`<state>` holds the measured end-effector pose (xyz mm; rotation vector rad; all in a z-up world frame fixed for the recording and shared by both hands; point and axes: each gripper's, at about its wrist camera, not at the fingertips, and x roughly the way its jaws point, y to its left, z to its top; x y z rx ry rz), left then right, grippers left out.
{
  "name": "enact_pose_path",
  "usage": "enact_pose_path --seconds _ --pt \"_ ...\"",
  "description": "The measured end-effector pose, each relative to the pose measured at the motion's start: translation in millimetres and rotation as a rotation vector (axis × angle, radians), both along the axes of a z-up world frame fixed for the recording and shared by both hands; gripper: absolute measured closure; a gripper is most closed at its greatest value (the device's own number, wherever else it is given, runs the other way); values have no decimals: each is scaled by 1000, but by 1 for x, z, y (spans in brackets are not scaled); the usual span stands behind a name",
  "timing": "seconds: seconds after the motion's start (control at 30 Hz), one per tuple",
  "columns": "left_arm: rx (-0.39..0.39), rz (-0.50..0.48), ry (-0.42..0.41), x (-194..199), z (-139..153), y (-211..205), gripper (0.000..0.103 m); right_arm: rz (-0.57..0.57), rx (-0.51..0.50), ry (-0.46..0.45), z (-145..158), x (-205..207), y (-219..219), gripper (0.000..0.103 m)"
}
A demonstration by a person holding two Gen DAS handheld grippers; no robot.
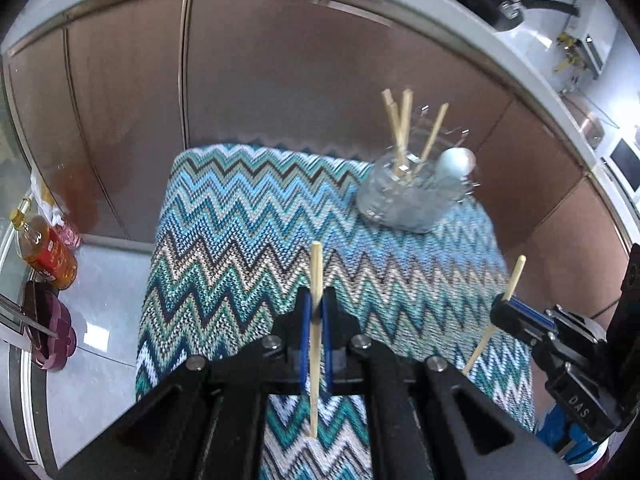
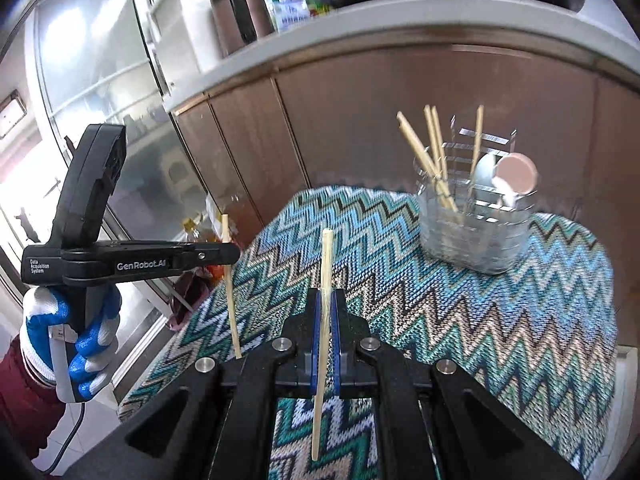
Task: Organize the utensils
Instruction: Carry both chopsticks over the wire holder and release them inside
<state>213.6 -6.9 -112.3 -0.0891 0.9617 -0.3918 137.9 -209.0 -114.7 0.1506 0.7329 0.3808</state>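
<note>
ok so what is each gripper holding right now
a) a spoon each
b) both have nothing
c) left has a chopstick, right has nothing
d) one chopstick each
d: the left gripper is shut on a chopstick and the right gripper is shut on another chopstick, both above the zigzag cloth, with the clear utensil holder farther back.

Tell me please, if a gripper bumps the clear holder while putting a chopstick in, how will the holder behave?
The clear holder looks like thin plastic, so it is probably light and may slide on the zigzag cloth. The chopsticks and spoons stand high above its rim, so a push near the top might tip it. Its broad base should help somewhat.
</note>
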Motion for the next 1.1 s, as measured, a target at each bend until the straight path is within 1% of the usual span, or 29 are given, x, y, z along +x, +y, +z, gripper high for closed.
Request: enact_pose_path --seconds 0.17,0.2,0.33,0.57,0.73,0.87,1.03,1.1 --pt "-16 -1 -78 -28 27 -5 98 -31 1 -76 30 -26 -10 98" --pt "-21 -1 -91 -30 32 -6 98 -36 -1 -88 32 -27 -9 98" --pt "-50 -5 -144 -40 54 -10 98 -72 -3 -170 61 -43 -22 98" --pt "-103 -19 -220 -38 90 -23 98 -130 -23 -273 92 -36 -39 98" --pt "-175 -4 -291 -19 123 -31 98 -155 -34 -373 116 -17 -47 98" --pt "-225 9 -374 4 147 -45 98 -166 -40 -443 130 7 -52 98" --pt "-240 23 -466 41 152 -76 98 -179 -65 -519 133 52 -58 98" --pt "-247 36 -480 57 148 -87 98 -189 -71 -532 129 72 -62 98"
